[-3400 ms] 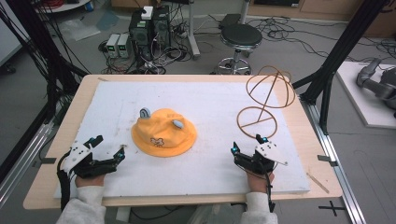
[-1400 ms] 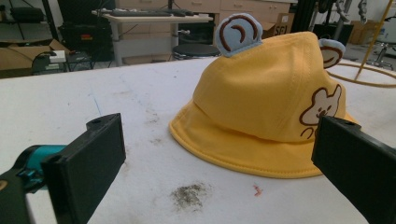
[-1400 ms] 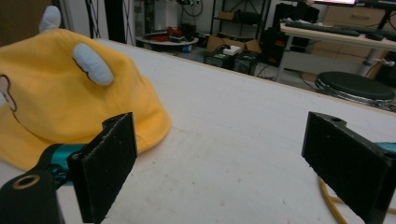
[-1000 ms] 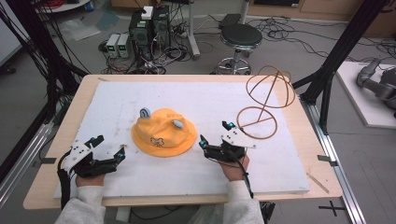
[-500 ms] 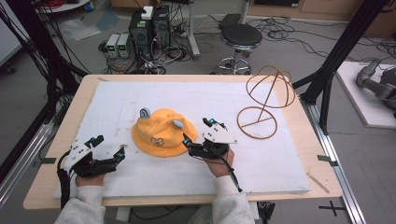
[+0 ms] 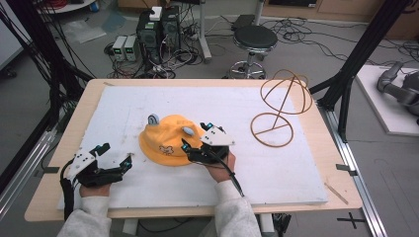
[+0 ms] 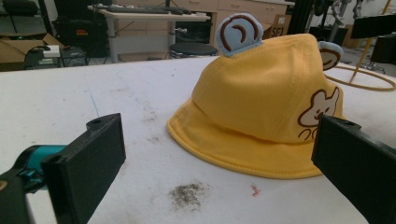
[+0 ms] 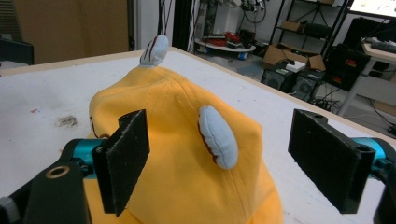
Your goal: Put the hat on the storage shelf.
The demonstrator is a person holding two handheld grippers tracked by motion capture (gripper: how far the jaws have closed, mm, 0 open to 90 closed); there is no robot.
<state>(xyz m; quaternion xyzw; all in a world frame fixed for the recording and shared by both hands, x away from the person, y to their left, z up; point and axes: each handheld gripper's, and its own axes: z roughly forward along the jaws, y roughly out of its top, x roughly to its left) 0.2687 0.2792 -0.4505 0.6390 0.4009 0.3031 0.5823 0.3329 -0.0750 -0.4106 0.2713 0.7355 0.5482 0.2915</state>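
A yellow bucket hat [image 6: 168, 140] with two pale blue ears lies crown up on the white board [image 6: 276, 163], left of centre. My right gripper [image 6: 194, 137] is at the hat's right side, jaws open. In the right gripper view the hat's crown [image 8: 187, 154] and one ear [image 8: 217, 135] sit between the jaws; they have just been closing, and the pads stand apart from the fabric. My left gripper [image 6: 117, 154] rests open near the front left, with nothing between its jaws. In the left gripper view the hat [image 7: 266, 107] lies ahead of it.
A brown wire hat stand [image 6: 279, 106] rises on the board at the back right. The board lies on a wooden table [image 6: 341, 173]. Beyond the table's far edge are a stool [image 6: 254, 37], computer boxes and cables on the floor.
My right gripper has moved left from the front right of the board to the hat's right side. The left gripper and the hat have stayed where they were.
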